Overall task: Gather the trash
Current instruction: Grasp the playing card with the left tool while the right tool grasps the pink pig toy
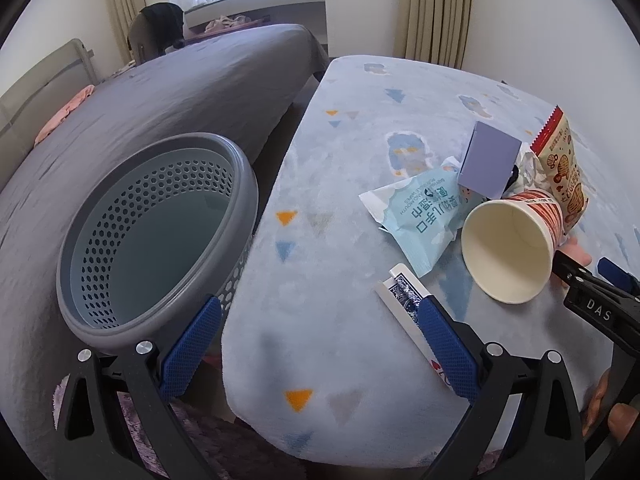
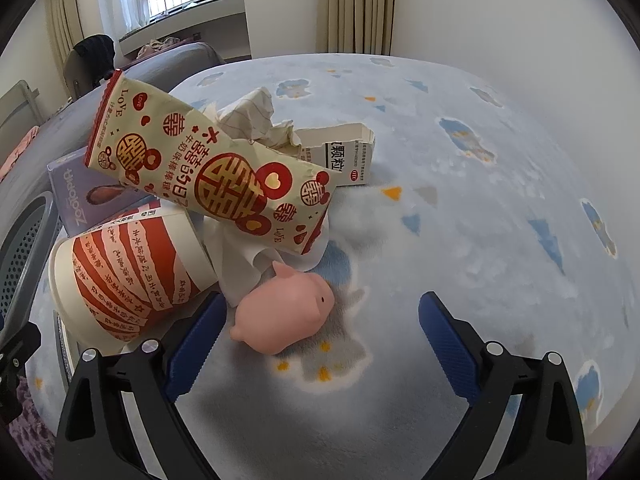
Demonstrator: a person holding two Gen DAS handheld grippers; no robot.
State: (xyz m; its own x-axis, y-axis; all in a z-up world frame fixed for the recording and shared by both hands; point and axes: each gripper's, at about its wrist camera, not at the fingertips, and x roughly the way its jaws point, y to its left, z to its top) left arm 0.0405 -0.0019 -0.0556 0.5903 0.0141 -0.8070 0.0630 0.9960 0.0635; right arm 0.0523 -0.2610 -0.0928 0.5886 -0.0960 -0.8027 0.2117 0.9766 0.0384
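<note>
- Left gripper point(image 1: 320, 344): jaws spread wide and holding nothing, hanging over the near edge of the worktop point(image 1: 360, 128), between the bin and the litter.
- Right gripper point(image 2: 320, 344): jaws likewise spread and empty, low over the worktop, with the pink pig toy point(image 2: 286, 316) just ahead between them.
- Playing card point(image 1: 404, 300): flat, partly under the left gripper's right-hand pad; likely the nearest pick.
- Paper cup point(image 1: 510, 246): on its side, mouth toward the left camera, touching the wipes packet point(image 1: 416, 220).
- Snack wrapper point(image 2: 208, 168): propped aslant across the heap, resting on the cup and a purple box point(image 1: 490, 162).
- Crumpled paper point(image 2: 256, 120) and torn white carton point(image 2: 344, 156): behind the wrapper.
- Bin point(image 1: 152, 236): grey, perforated, apparently empty, wedged between the bed point(image 1: 160, 92) and the worktop edge, presumably so trash can be dropped straight in.
</note>
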